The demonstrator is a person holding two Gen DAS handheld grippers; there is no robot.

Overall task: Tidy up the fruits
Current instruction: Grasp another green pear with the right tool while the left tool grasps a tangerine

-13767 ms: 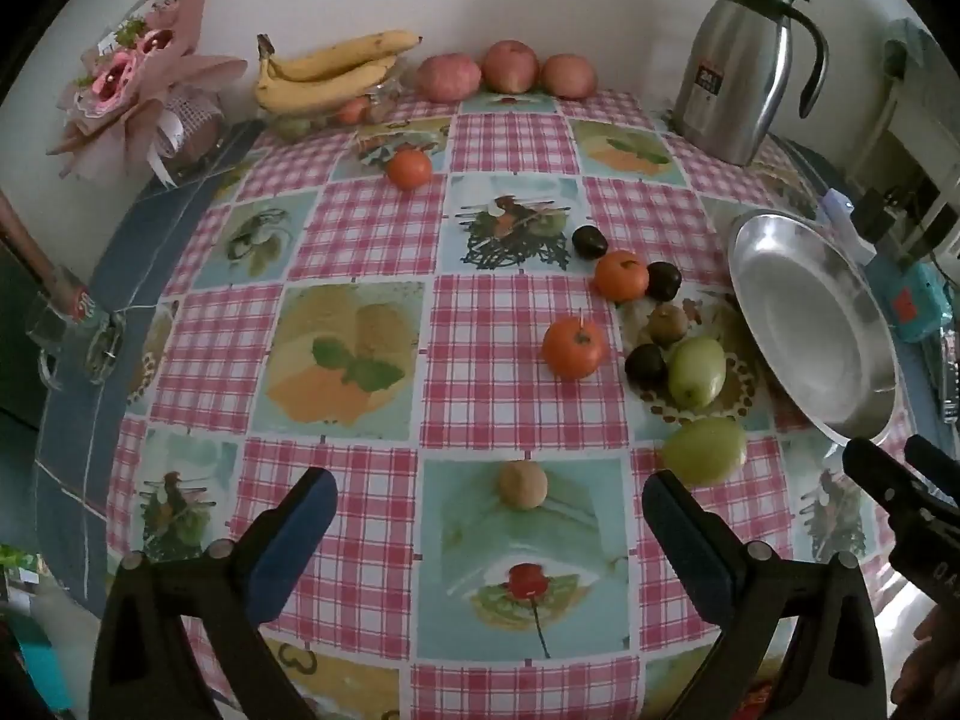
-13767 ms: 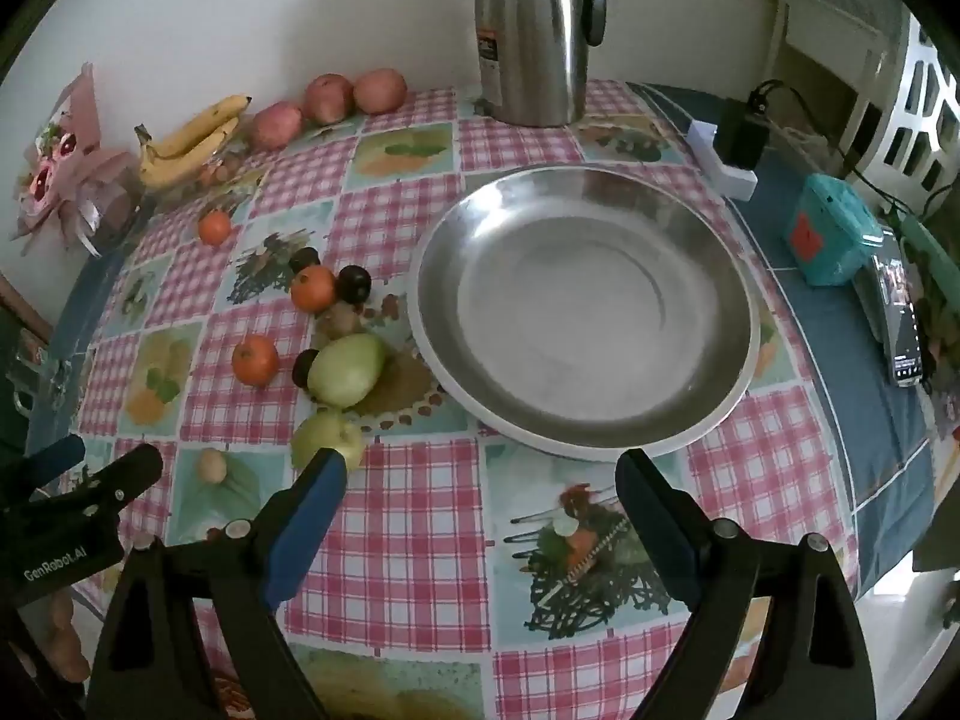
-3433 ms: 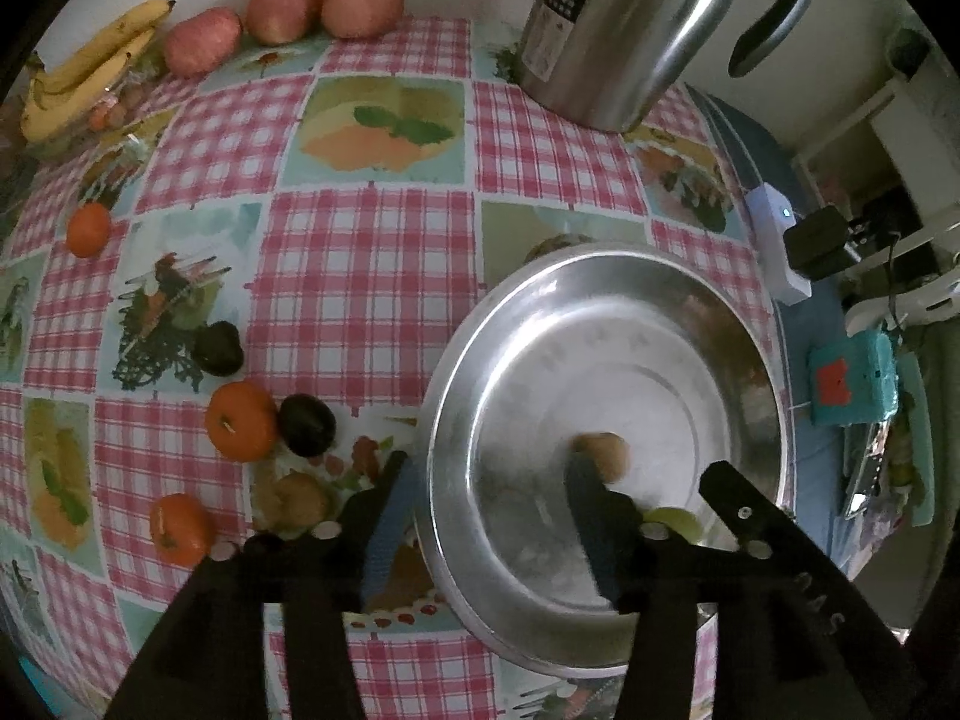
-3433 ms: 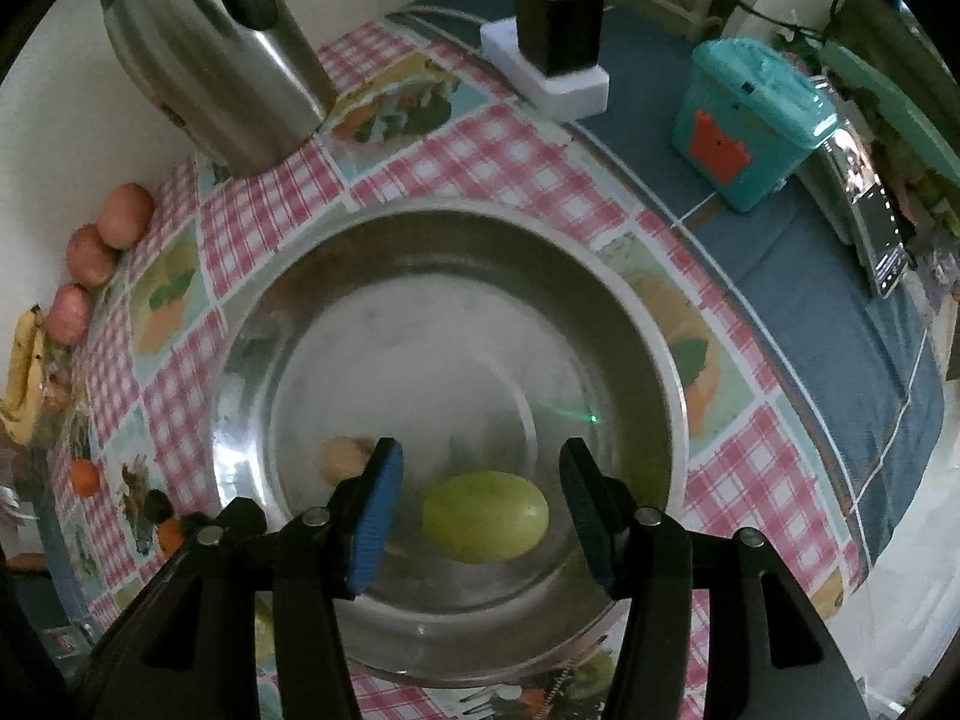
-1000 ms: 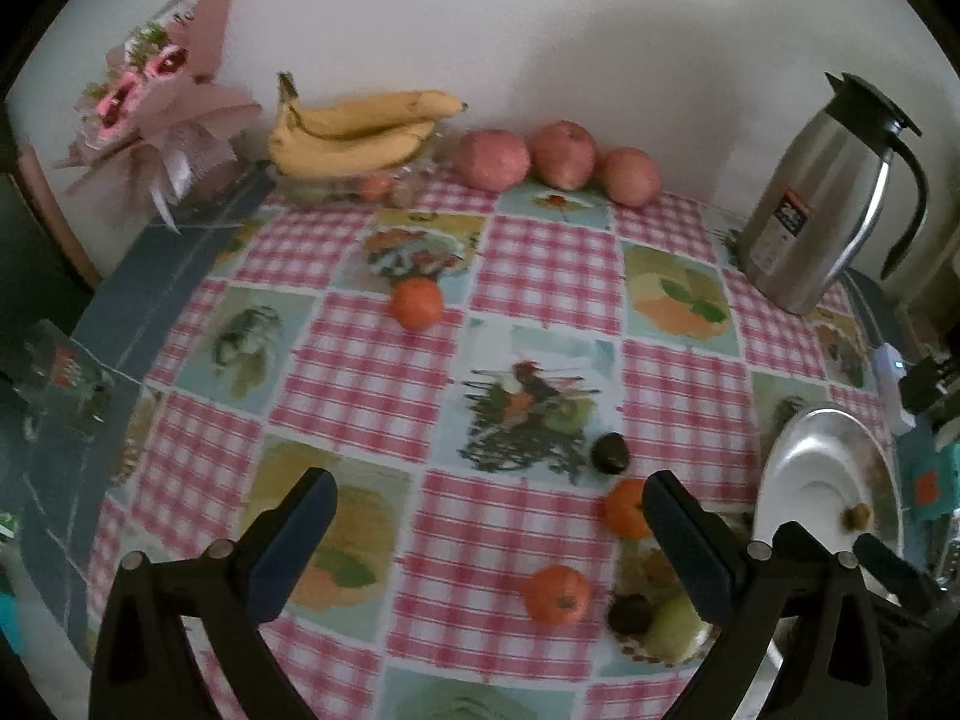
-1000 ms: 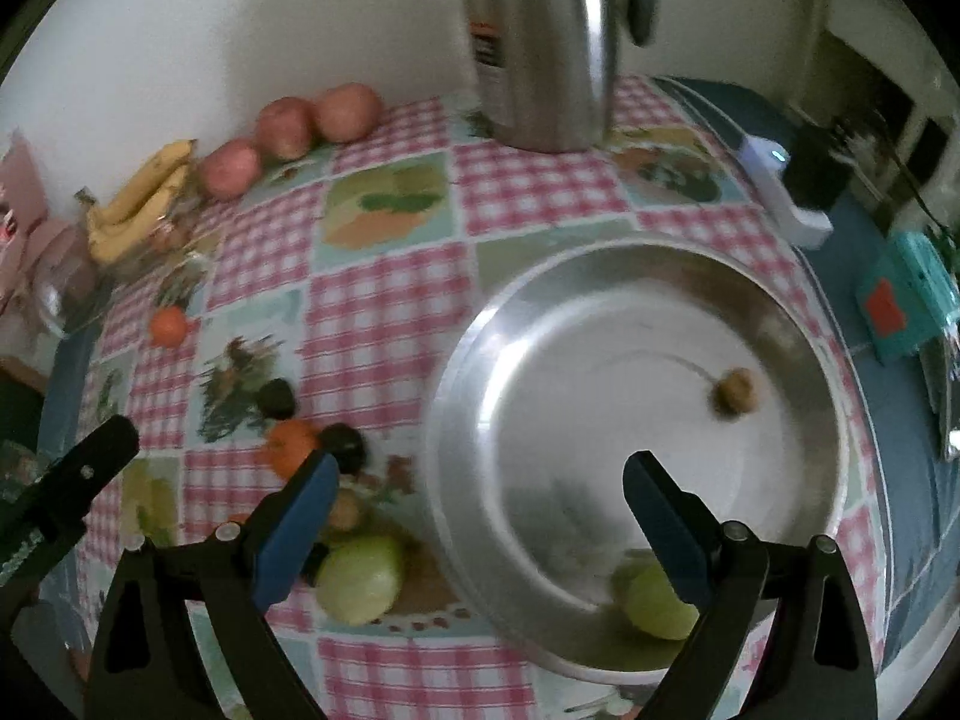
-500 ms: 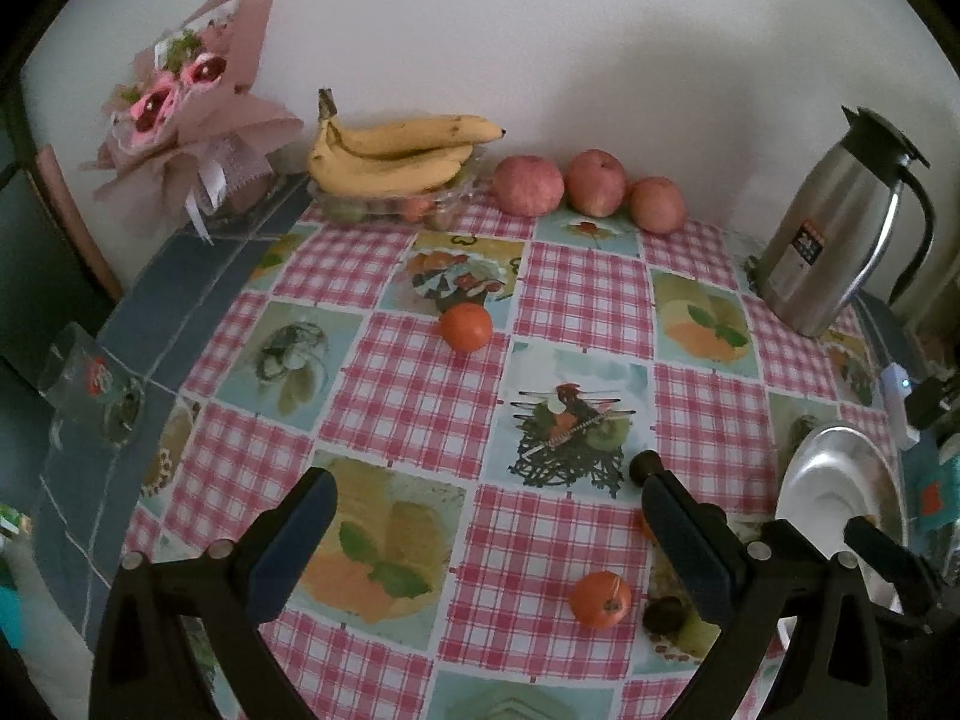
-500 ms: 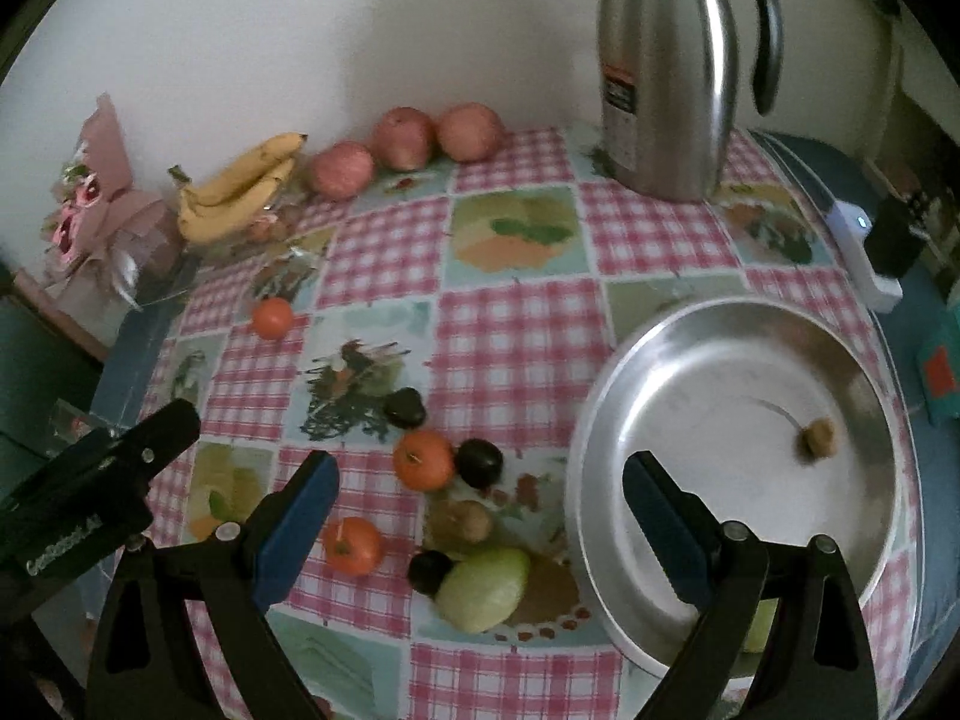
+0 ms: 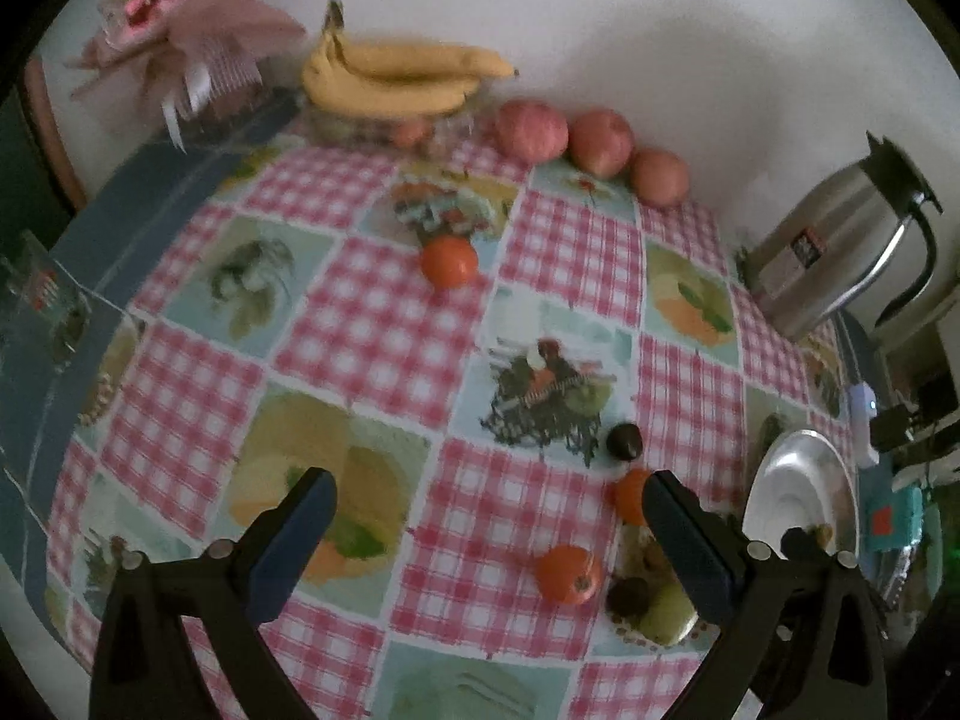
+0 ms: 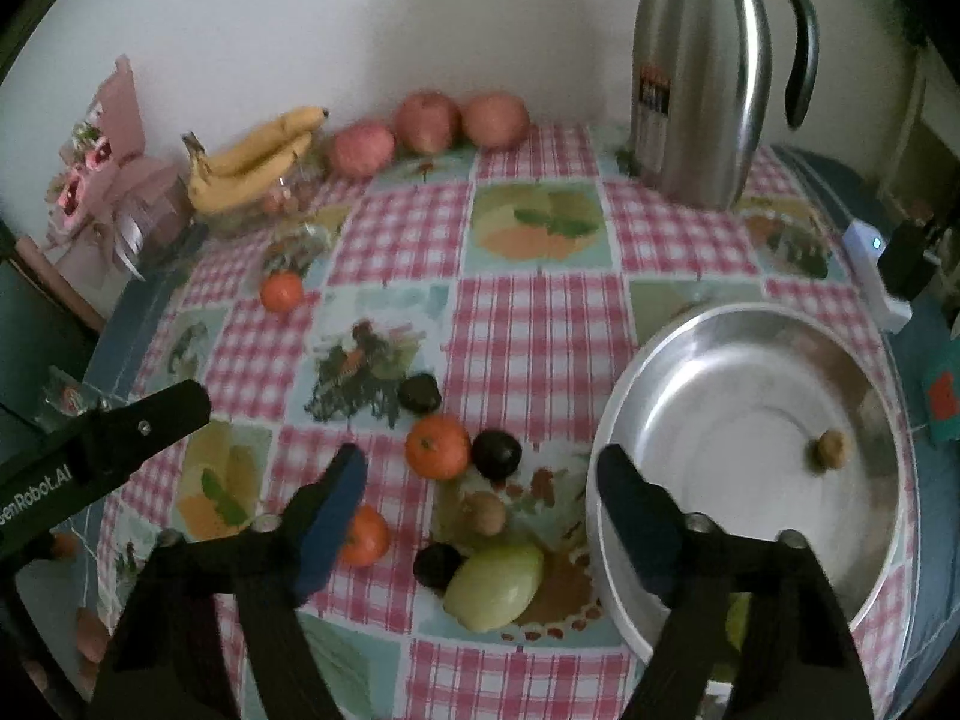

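Counting tbl fruit: 3 oranges [image 10: 437,446] | 3 apples [image 10: 427,121] | both jaws spread, R narrowing, empty

- The right gripper [image 10: 480,501] hangs over the checked tablecloth [image 10: 528,330], its jaws just narrowed with nothing pinched between them.
- A green fruit [image 10: 493,585] lies at 6 o'clock below the gap.
- The steel plate [image 10: 690,360] sits at 3 o'clock, holding a small brown fruit [image 10: 831,449].
- A steel jug [image 10: 699,78] stands at 1 o'clock.
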